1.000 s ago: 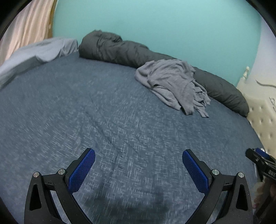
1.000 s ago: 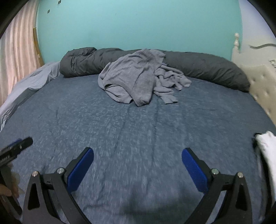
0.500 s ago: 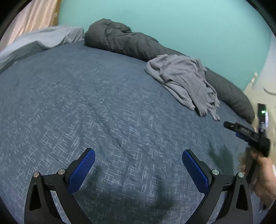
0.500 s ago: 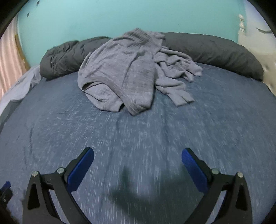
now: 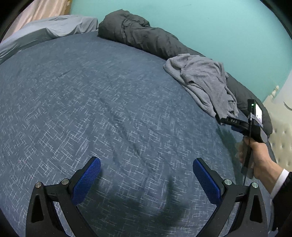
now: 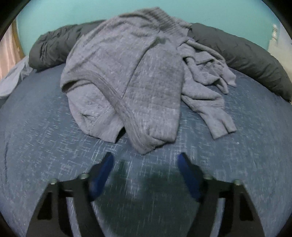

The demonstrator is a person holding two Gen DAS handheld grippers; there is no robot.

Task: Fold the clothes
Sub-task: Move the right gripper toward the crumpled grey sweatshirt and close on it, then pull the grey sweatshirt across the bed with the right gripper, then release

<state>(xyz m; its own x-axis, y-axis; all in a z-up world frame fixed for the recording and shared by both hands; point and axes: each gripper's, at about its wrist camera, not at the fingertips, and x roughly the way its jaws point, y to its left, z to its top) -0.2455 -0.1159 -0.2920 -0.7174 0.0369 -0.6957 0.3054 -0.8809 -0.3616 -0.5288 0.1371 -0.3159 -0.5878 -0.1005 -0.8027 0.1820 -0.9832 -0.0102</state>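
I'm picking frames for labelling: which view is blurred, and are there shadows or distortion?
Right wrist view: motion blur smears the right gripper and bedspread, with a dark shadow between the fingers; the grey garment stays readable. Left wrist view: mostly sharp, left gripper crisp, soft shadow below it. Both views bend the bed's edges.

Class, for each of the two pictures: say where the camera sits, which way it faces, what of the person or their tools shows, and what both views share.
Left wrist: sits on the left tool, faces across the bed; shows its own open blue fingers, plus the right hand holding the right tool near the sweater.
Right wrist: sits on the right tool, faces the sweater close ahead; only its own open, blurred fingers show.
Shared: sweater, bed, dark duvet, teal wall.
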